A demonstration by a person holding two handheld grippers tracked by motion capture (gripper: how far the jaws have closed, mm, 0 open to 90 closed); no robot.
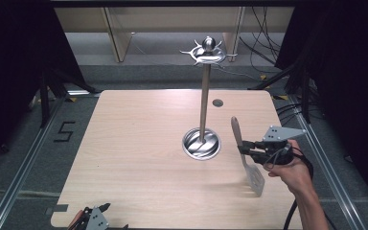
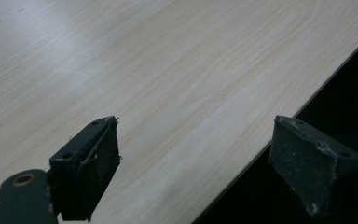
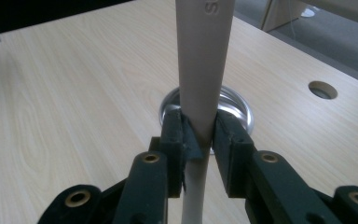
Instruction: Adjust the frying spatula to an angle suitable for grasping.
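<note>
A metal utensil stand (image 1: 204,103) rises from a round base (image 1: 201,143) near the table's middle, with a ring of hooks (image 1: 208,52) at its top. To the right of the base my right gripper (image 1: 246,146) is shut on a spatula (image 1: 256,179), handle up and slotted blade hanging down just above the table. In the right gripper view the pale handle (image 3: 203,60) is pinched where my right gripper (image 3: 199,126) closes, and the base (image 3: 237,108) lies behind it. My left gripper (image 1: 105,207) rests at the table's front left edge, and my left gripper (image 2: 196,123) stands open with nothing in it.
The light wooden table (image 1: 139,143) has a small round cable hole (image 1: 217,102) behind the stand. Dark curtains flank both sides, and cables lie on the floor at the back right. The person's hand and forearm (image 1: 299,187) come in from the lower right.
</note>
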